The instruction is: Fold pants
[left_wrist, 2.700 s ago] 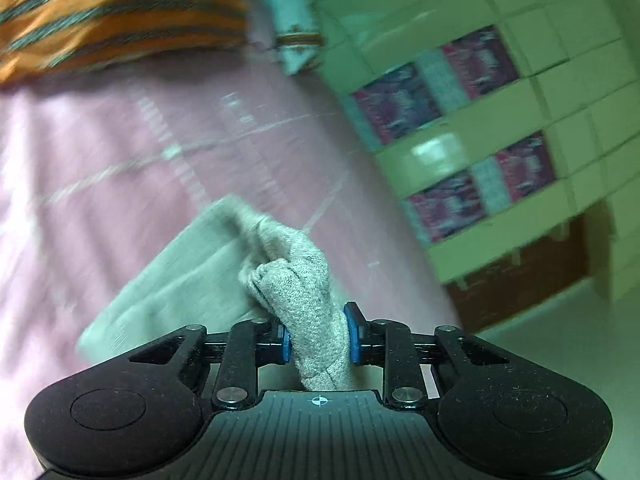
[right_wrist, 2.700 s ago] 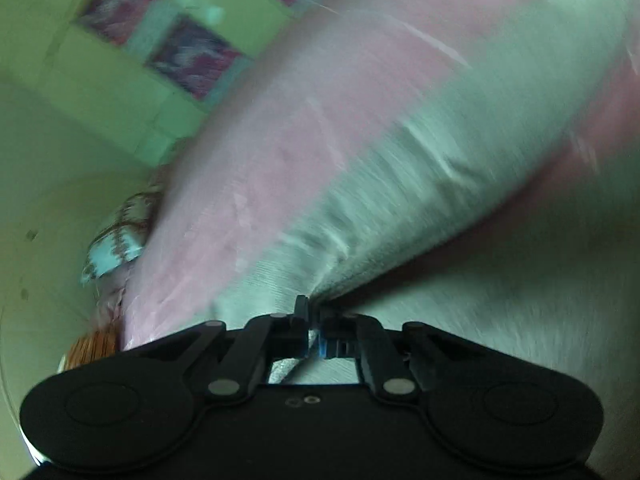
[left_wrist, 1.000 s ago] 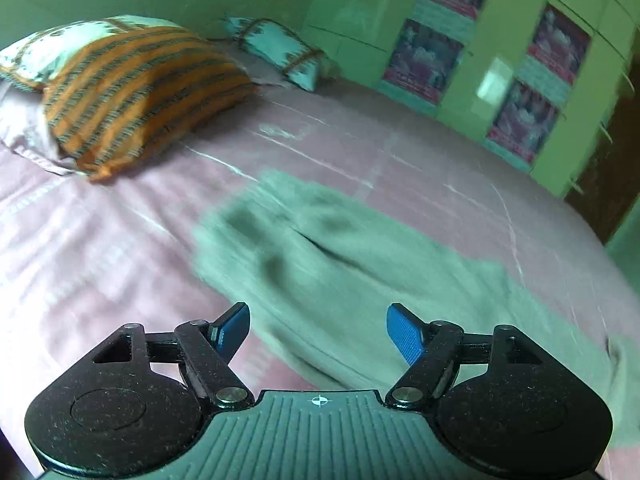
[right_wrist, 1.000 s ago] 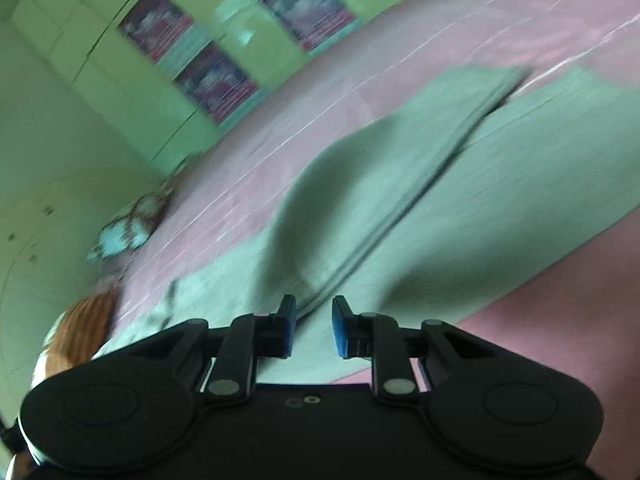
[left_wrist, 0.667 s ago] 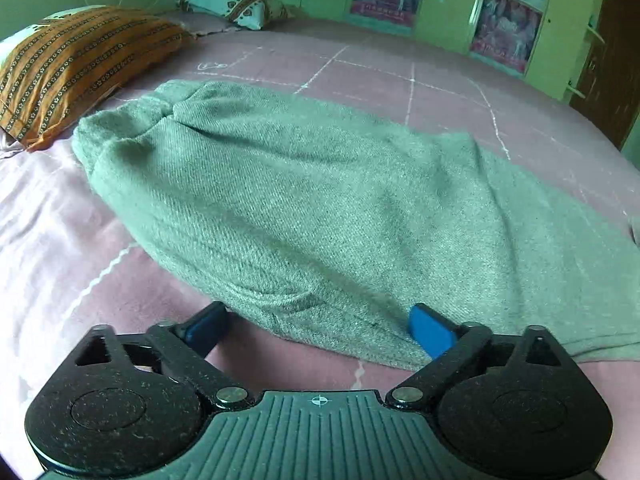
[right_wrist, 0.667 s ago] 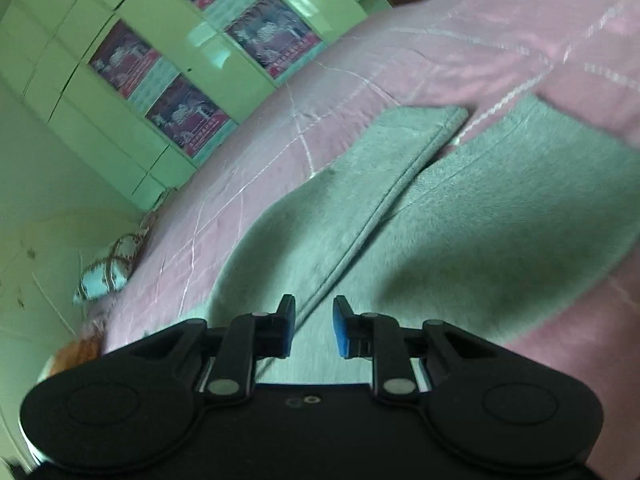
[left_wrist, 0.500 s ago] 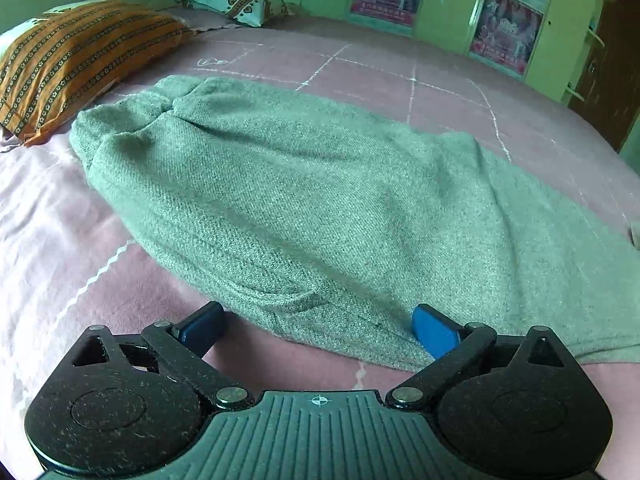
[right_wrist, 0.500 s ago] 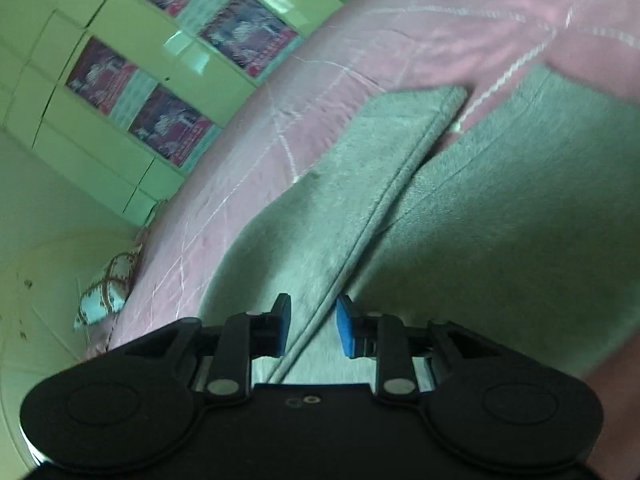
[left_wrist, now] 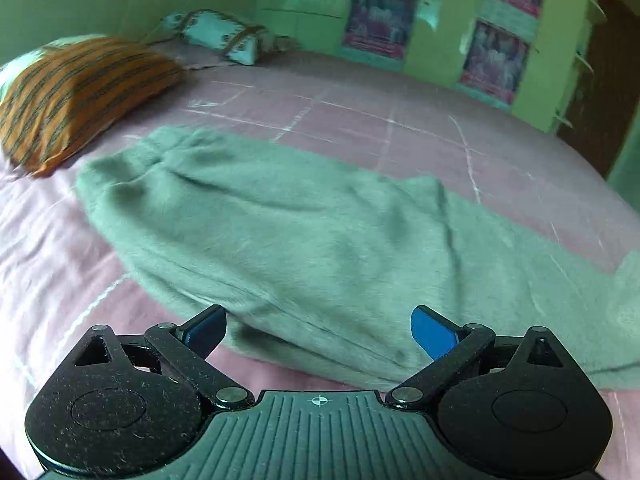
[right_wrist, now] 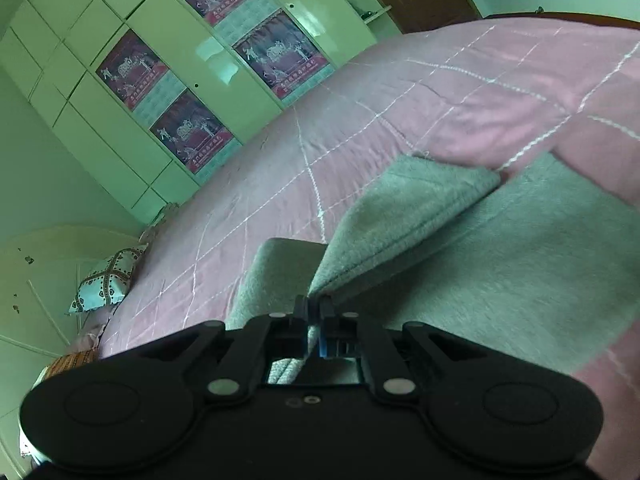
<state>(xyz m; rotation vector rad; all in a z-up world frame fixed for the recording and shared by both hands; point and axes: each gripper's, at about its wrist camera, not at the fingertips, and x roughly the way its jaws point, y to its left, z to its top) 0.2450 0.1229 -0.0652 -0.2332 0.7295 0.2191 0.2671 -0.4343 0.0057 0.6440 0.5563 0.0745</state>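
Note:
Grey-green pants (left_wrist: 304, 232) lie stretched across the pink bedsheet (left_wrist: 360, 120), waistband end toward the orange pillow. My left gripper (left_wrist: 320, 332) is open wide just over their near edge, and its blue pads (left_wrist: 434, 336) touch no cloth. In the right wrist view a pants leg (right_wrist: 500, 248) lies flat with the other leg's hem (right_wrist: 420, 196) folded over it. My right gripper (right_wrist: 314, 308) is shut on a fold of the pants, and the cloth rises in a ridge to the jaws.
An orange striped pillow (left_wrist: 76, 92) and a patterned cushion (left_wrist: 224, 40) sit at the head of the bed. A pale green wardrobe with posters (right_wrist: 192, 80) lines the far side. A brown door (left_wrist: 600, 80) stands at the right.
My left gripper let go of the pants, opened wide and drew back along their near edge. My right gripper's jaws closed on a fold of the pants leg.

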